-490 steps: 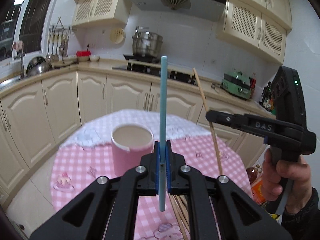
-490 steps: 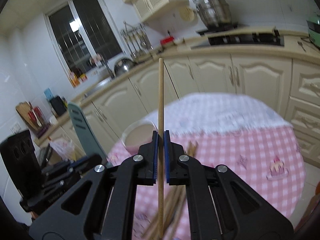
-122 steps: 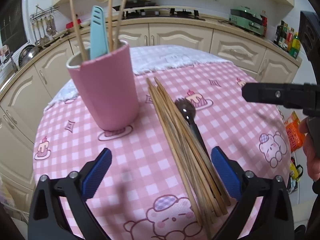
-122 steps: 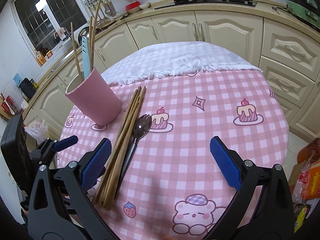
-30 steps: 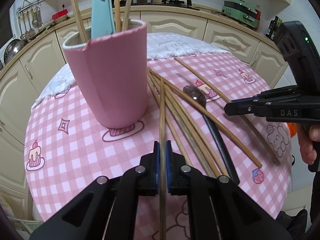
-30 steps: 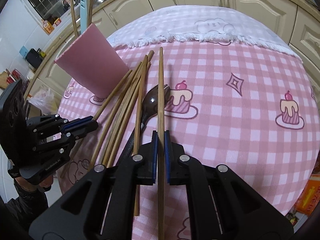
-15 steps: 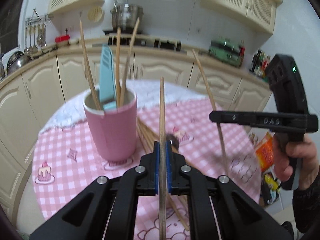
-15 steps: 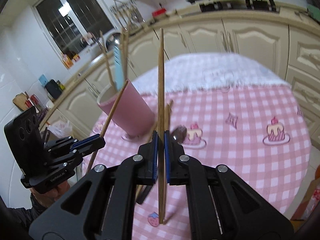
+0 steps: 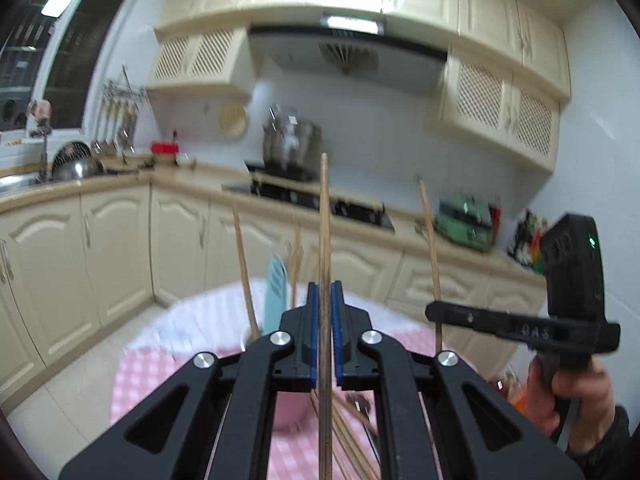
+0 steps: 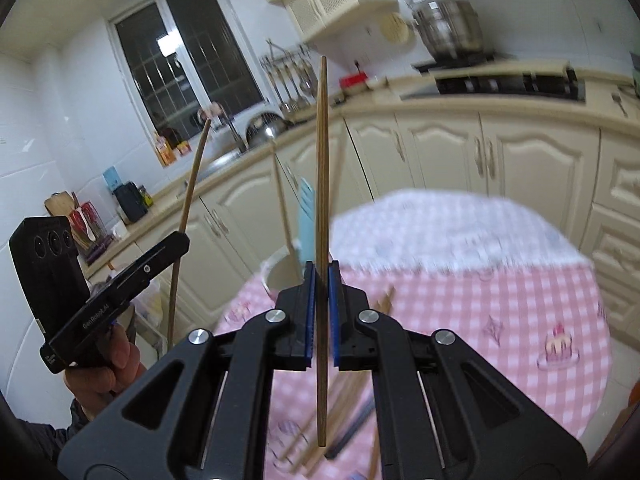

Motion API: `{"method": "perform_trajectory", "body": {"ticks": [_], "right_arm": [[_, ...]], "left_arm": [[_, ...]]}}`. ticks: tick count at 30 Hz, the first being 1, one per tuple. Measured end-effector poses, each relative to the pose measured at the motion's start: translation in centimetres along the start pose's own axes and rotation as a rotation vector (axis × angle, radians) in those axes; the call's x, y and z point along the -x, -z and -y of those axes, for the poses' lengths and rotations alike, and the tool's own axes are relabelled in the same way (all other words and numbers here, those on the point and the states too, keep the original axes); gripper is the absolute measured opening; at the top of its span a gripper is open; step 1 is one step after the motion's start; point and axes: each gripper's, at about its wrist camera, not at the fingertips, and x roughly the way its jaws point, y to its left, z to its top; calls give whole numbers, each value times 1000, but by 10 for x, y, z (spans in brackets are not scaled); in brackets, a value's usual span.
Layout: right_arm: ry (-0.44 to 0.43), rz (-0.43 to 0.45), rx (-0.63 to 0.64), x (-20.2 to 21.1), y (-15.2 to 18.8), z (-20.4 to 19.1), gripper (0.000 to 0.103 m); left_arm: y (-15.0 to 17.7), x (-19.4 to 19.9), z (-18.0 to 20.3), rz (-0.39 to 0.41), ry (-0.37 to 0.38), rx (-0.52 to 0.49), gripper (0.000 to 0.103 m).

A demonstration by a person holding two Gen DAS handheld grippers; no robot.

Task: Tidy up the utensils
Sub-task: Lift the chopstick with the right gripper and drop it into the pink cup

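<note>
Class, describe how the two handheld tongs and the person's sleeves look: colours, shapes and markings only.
Both tongs, the left tongs and the right tongs, are matte black with blue pads and silver bolts. Seen from the other camera, each has a boxy black housing and pale lettering; the right one shows a green light. The sleeves are dark.

Both views are evenly lit by indoor light, moderately bright. In the left wrist view a light strip on the range hood (image 9: 352, 24) glares white. The window (image 10: 188, 68) is dark, with a ceiling lamp reflected in its glass in both views. Motion blur smears the checked tablecloth (image 10: 500, 280), the pot (image 9: 292, 142) and the cabinets (image 9: 100, 256); the near black gripper frames stay sharp. Fisheye distortion bends the counter lines, and the corners fall to black. Shadows are soft and faint.
</note>
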Motion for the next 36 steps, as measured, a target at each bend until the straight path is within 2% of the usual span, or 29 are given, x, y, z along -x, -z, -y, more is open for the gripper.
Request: {"method": "perform_trajectory", "body": {"ticks": [8,13,19,25,36], "right_arm": [[-12,125,62,-25,-51,-36,7],[-4,155,70,-44,-70,-40,7],[29,166,88,-65,-74,-39,7],[47,143,60,-87,-67,-26,7],[68,127,62,-102,-60,-24,7]], "left_arm": [[-51,-16,-2,163,-13,13,6],[-69,-41,-5,242,-35,4,6],[-64,-72,-13,252,-58,17,6],[-37,-99,-25,236,-105,55,6],[-22,-106,-33,223,-129,50,6]]}}
